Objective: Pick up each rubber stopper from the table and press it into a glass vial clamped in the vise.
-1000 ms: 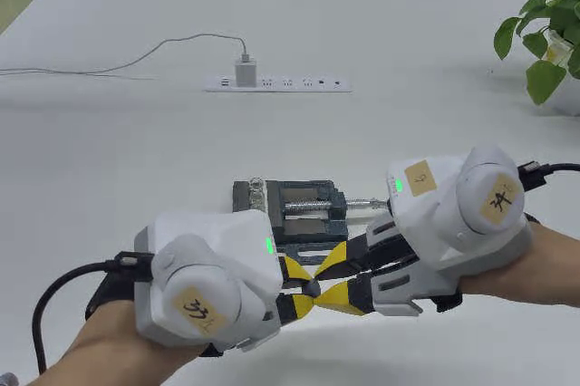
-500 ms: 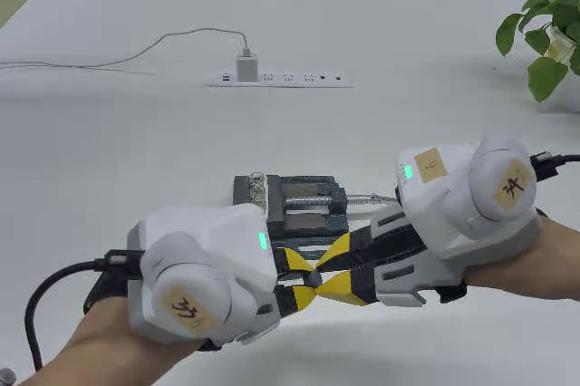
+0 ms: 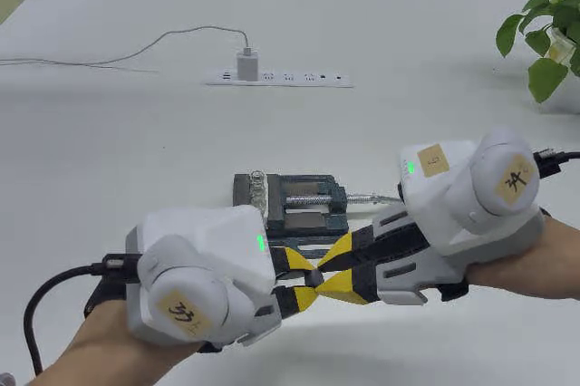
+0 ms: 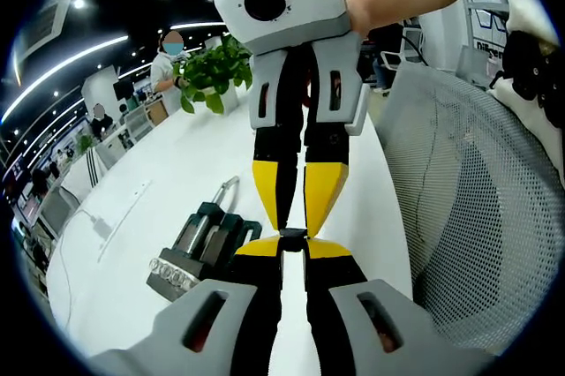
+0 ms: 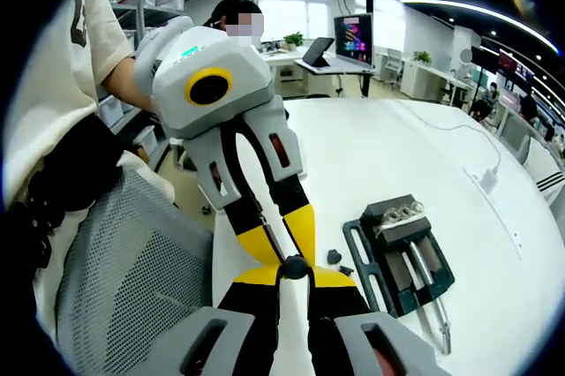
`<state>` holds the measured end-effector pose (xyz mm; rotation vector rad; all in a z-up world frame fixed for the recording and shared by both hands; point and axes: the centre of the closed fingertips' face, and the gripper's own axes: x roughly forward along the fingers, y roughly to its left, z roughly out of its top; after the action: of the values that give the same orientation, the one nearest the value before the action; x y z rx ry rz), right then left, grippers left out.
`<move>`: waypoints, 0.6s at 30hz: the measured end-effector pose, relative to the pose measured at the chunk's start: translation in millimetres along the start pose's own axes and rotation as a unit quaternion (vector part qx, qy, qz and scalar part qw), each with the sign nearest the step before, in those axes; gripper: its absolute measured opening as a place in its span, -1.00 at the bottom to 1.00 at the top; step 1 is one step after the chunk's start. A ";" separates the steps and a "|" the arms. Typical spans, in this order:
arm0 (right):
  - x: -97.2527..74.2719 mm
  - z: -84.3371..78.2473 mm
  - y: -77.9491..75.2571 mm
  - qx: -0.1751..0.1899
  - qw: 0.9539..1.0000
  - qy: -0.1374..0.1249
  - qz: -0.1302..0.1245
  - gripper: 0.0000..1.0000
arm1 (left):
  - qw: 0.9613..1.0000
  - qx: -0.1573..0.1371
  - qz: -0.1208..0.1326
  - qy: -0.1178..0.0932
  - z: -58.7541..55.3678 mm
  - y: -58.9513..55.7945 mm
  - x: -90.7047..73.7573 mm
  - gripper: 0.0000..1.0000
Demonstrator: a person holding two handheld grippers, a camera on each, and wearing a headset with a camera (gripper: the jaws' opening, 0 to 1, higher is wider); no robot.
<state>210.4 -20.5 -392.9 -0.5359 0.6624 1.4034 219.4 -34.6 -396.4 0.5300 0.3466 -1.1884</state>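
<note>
My left gripper (image 3: 306, 284) and right gripper (image 3: 319, 281) meet tip to tip in front of the dark vise (image 3: 294, 208). Both sets of yellow fingers are closed to a point on one small dark rubber stopper (image 5: 296, 265), which is also seen between the tips as the stopper (image 4: 293, 233). Several glass vials (image 3: 258, 189) stand upright in a row at the vise's left end, as vials (image 5: 395, 213) and vials (image 4: 169, 272). Two more loose stoppers (image 5: 335, 258) lie on the white table beside the vise (image 5: 402, 254).
A white power strip (image 3: 276, 79) with a plugged charger and cable lies at the far middle of the table (image 3: 136, 150). A potted plant (image 3: 544, 33) stands at the far right. A mesh chair (image 4: 477, 217) sits at the table's near edge.
The two grippers stay tip to tip on the stopper. The right gripper's body has drifted slightly right. The vise has not moved.
</note>
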 end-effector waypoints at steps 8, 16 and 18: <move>-1.7 -0.8 -2.4 0.002 1.000 0.000 -0.004 -0.88 | 1.000 -0.021 0.012 0.003 -7.4 5.1 -0.5 -0.64; -1.0 -3.6 -3.3 0.003 1.000 0.005 -0.004 -0.88 | 0.998 -0.053 0.038 0.005 -20.7 13.9 -5.7 -0.21; -0.5 -3.7 -3.2 0.003 1.000 0.005 -0.003 -0.88 | 0.997 -0.058 0.043 0.008 -24.6 15.7 -7.4 -0.13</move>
<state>213.1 -23.8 -395.3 -0.5397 0.6725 1.3933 232.0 -10.8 -409.7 0.4486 0.4005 -1.0738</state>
